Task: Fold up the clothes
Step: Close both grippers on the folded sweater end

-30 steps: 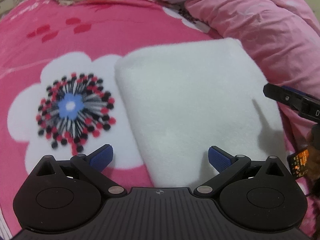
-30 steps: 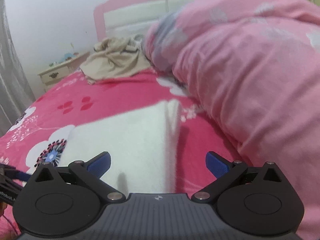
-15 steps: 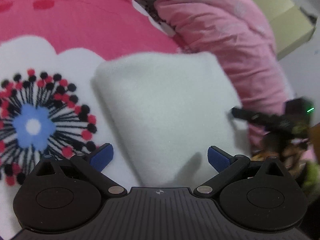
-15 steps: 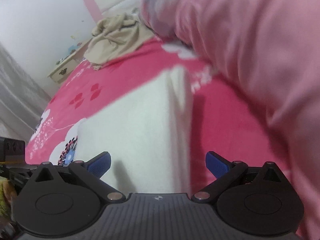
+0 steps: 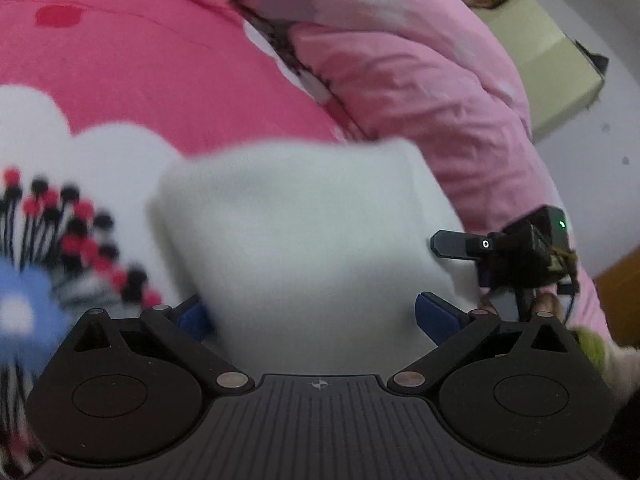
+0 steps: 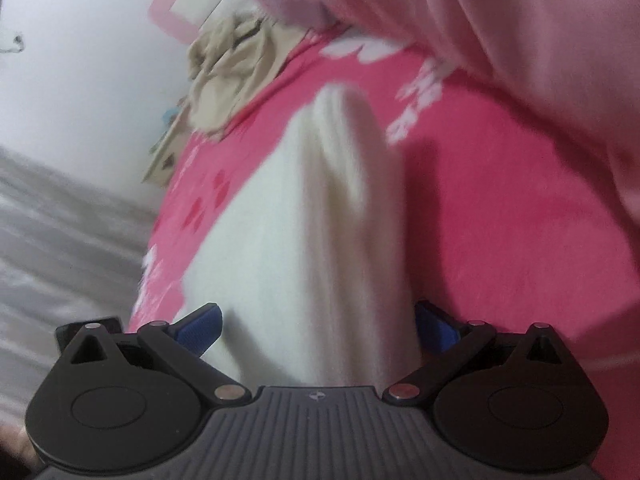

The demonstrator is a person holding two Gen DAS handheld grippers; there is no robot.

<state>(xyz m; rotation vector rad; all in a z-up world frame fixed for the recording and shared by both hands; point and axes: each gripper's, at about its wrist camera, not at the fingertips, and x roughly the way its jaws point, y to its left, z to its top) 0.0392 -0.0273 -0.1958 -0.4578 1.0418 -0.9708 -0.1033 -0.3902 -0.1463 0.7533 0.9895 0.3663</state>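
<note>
Both views are blurry. The white cloth [image 5: 304, 240] lies folded on the pink bed [image 5: 160, 60]. Its near edge sits between the wide open jaws of the left gripper [image 5: 312, 316] and hides part of one blue pad. The right gripper [image 6: 316, 324] is open too, and the cloth fills its gap. A pink quilt [image 6: 540, 40] is piled beside the cloth. A tan garment [image 6: 232, 64] lies farther up the bed.

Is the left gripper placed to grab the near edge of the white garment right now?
Probably yes: the left gripper is open with the white garment already lying between its fingers, nothing blocking.
</note>
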